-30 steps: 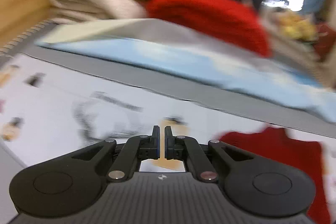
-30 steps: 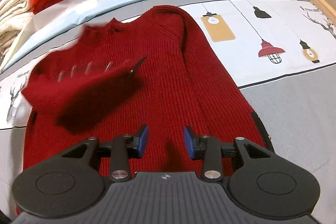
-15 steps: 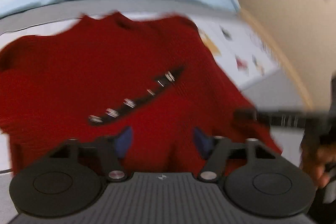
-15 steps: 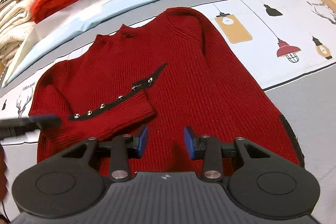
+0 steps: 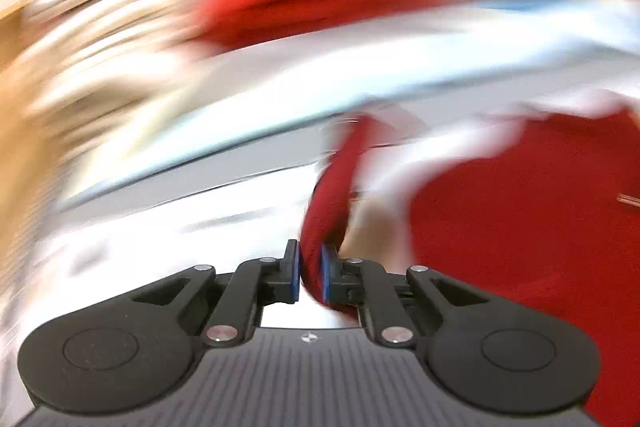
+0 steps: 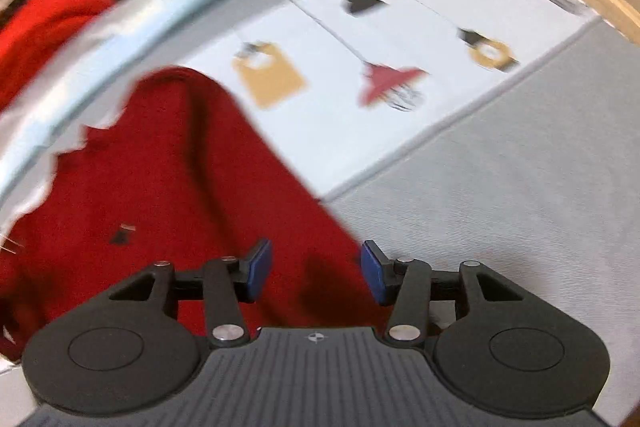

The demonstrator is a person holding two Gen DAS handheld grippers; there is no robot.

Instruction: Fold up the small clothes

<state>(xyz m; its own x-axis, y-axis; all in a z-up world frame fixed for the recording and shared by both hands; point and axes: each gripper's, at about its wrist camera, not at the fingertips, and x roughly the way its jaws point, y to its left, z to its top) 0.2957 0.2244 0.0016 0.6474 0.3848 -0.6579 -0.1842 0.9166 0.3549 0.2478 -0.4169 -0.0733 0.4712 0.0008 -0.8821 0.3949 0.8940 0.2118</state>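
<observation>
Left gripper [image 5: 310, 273] jaws just closed, now clamped on a sweater [image 6: 168, 187] fold; half a second ago they gaped. Right gripper [image 6: 316, 273] jaws just widened, apart over the hem. Next fold starting.

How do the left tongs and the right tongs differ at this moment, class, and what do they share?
The left tongs are shut on a fold of the dark red sweater, having just closed; the right tongs stand open over the sweater's edge, gripping nothing, having just widened. The left view is heavily blurred; the right view is clearer. Both have blue pads and black bodies.
</observation>
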